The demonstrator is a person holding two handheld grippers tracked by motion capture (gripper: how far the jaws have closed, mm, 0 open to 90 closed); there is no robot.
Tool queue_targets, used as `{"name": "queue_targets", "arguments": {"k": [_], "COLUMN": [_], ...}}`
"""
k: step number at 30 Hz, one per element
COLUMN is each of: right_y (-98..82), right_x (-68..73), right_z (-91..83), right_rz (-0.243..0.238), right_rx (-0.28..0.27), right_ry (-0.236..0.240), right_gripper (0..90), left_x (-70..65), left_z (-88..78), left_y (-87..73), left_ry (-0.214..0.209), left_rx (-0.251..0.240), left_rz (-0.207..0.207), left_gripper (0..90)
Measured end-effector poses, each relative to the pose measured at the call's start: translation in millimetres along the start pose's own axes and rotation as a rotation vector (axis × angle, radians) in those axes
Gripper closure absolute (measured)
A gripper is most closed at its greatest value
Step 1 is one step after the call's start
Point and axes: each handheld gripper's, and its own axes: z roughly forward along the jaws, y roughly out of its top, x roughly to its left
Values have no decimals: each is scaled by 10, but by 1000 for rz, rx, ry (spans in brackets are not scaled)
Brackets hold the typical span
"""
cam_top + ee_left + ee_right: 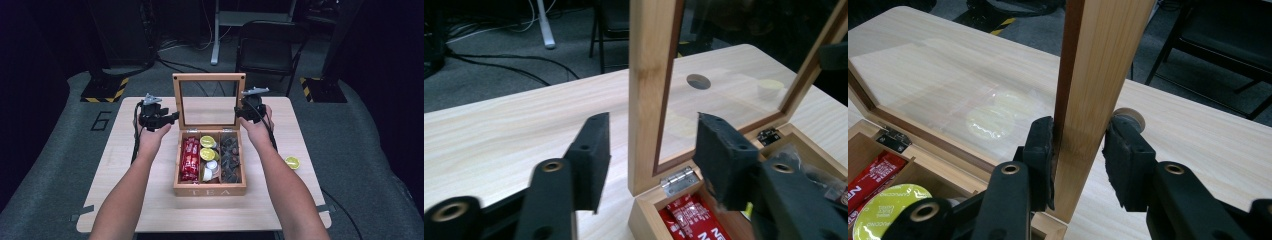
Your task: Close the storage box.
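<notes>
Lid (209,77) standing straight up on the tea box (210,190), one gripper on each side post.

The box sits mid tabletop (150,200), hinges at the back, and I can see through the lid's clear pane. My right gripper (1079,150) is clamped on the lid's right post, pads pressed on both faces of the wood. My left gripper (651,150) straddles the left post with its jaws apart, a gap on each side, not touching it as far as I can tell. Inside the box: red packets (190,159) in the left compartment, round pods (208,141) in the middle, dark bits (230,157) on the right. One yellow-green pod (292,162) lies loose on the tabletop, well off to the right of the box.
</notes>
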Motion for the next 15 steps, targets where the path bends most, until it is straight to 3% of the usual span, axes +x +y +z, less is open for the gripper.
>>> {"name": "queue_targets", "arguments": {"k": [15], "right_y": [-31], "right_x": [26], "right_z": [-57], "right_rz": [-17], "right_rx": [-7], "right_ry": [-5], "right_gripper": [646], "left_x": [-96], "left_z": [173], "left_y": [127], "left_ry": [30], "left_rx": [-5], "left_rz": [23], "left_gripper": [539]}}
